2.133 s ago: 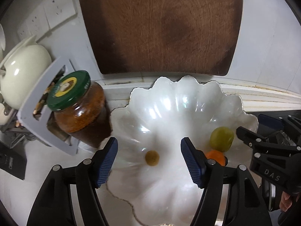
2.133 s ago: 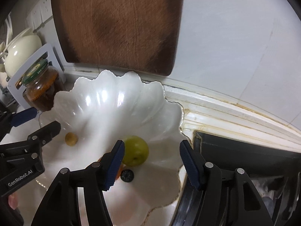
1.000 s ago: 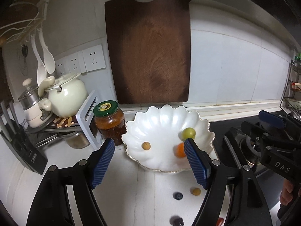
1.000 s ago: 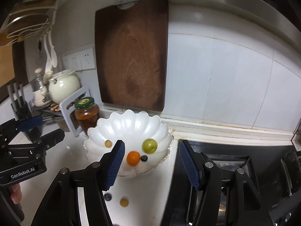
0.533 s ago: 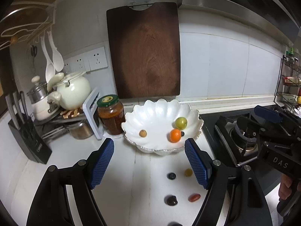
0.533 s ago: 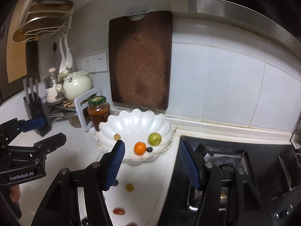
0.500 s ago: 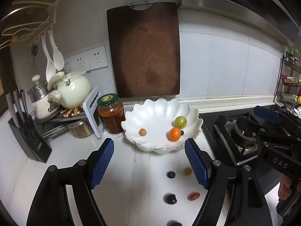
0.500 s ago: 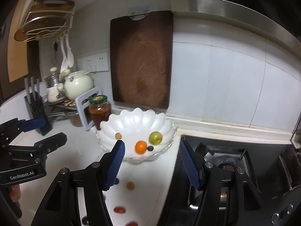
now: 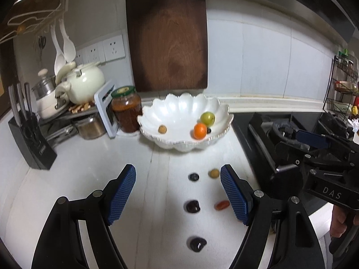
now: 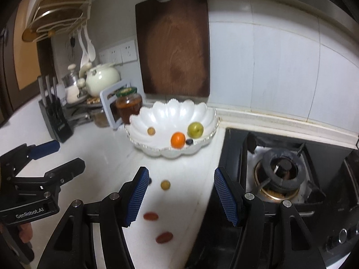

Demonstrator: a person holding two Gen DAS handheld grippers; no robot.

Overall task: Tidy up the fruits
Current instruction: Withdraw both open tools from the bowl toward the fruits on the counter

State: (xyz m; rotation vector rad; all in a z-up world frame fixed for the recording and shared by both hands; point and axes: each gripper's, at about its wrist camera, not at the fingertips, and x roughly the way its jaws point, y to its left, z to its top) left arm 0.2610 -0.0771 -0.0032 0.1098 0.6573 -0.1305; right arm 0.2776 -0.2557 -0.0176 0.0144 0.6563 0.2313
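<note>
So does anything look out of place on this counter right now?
Yes: several small fruits lie loose on the white counter in front of the scalloped bowl, among them a red one and a dark one, near the stove.

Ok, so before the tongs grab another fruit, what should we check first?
1. Left tongs open and empty: ok.
2. Right tongs open and empty: ok.
3. Room left in the white bowl: ok, only four fruits inside.
4. Loose fruits on the counter easy to see: ok, such as the yellow fruit and red fruit.
5. Which fruit is softest: cannot tell.
</note>
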